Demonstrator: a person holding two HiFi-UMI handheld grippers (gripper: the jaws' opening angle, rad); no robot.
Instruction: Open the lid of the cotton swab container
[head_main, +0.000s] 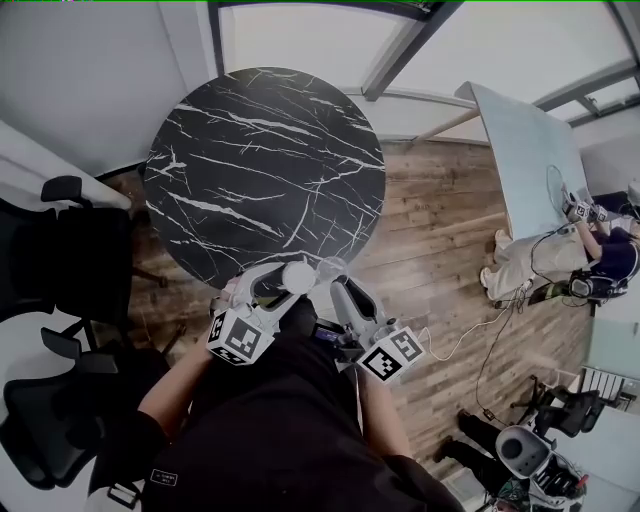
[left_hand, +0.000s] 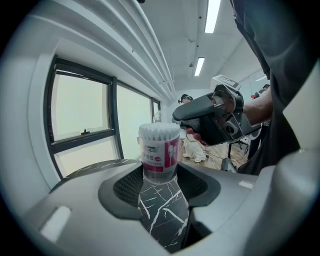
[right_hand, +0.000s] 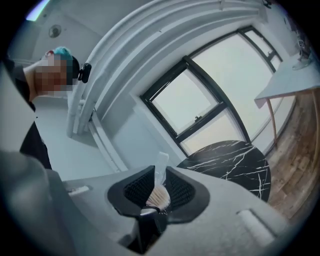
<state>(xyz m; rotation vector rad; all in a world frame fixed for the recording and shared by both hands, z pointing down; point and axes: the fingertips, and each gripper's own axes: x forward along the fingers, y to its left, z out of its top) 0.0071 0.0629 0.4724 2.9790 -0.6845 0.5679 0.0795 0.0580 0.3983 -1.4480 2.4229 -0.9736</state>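
The cotton swab container (left_hand: 160, 152), a clear tub with a pink label, stands upright between my left gripper's (left_hand: 160, 176) pads, which are shut on its lower half. Its top is uncovered and the white swab tips show. In the head view the container (head_main: 298, 276) is held above the near edge of the table. My right gripper (right_hand: 159, 189) is shut on the thin clear lid (right_hand: 161, 169), which sticks up edge-on from its jaws. In the head view the right gripper (head_main: 338, 288) holds the lid (head_main: 330, 267) just right of the container.
A round black marble table (head_main: 265, 170) lies ahead of both grippers. Black office chairs (head_main: 60, 260) stand at the left. A white table (head_main: 525, 160) and a seated person (head_main: 600, 255) are at the far right, with cables on the wooden floor (head_main: 440, 240).
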